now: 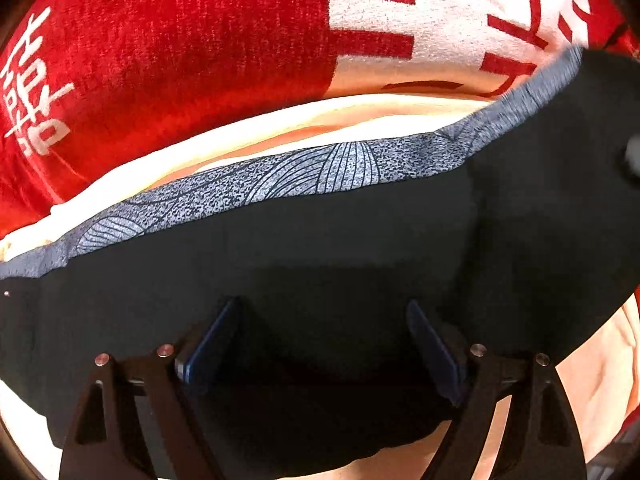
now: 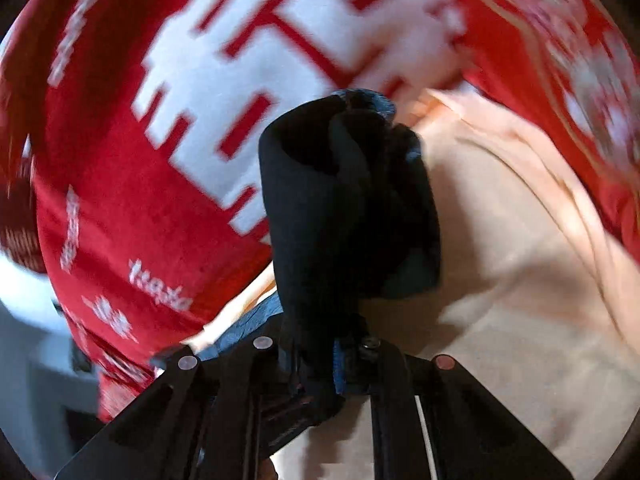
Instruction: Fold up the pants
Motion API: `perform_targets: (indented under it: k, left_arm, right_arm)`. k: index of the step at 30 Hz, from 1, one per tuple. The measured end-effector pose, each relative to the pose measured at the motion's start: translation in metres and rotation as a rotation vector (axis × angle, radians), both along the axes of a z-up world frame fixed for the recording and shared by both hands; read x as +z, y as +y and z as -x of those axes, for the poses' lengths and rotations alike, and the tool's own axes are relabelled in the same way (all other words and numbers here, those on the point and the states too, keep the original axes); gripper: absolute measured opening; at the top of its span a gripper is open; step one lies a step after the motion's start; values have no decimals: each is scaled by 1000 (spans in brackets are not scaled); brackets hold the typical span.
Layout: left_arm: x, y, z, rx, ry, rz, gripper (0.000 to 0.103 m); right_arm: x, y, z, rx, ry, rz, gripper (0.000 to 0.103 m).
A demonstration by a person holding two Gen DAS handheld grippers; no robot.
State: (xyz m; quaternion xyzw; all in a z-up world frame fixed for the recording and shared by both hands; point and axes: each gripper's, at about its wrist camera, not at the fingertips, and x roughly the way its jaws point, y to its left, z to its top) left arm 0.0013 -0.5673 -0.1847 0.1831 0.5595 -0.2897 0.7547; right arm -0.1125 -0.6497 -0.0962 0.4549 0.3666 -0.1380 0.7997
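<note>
The pants [image 1: 320, 248] are black with a grey patterned band [image 1: 304, 176] along their far edge. They lie spread across a peach cloth [image 1: 328, 116]. My left gripper [image 1: 322, 316] is open just over the black fabric, its blue pads [image 1: 216, 340] wide apart and nothing between them. My right gripper [image 2: 320, 356] is shut on a bunched fold of the pants [image 2: 336, 200], which stands up in front of the camera above the peach cloth [image 2: 520, 260].
A red blanket with white characters [image 1: 180, 60] covers the surface beyond the pants and shows in the right wrist view [image 2: 140, 200]. A grey-white area [image 2: 24, 340] lies at the lower left of the right wrist view. The right wrist view is motion-blurred.
</note>
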Motion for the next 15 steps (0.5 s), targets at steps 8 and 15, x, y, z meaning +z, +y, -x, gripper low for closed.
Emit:
perform_targets:
  k: [8,15]
  left_arm:
    - [23,47,-38,-41,99,54,87]
    - [51,137,-90,32,64,52,87]
  right_arm:
    - [43,66,-47,181,60,206,12]
    - [47,139,-85,362,88,306,12]
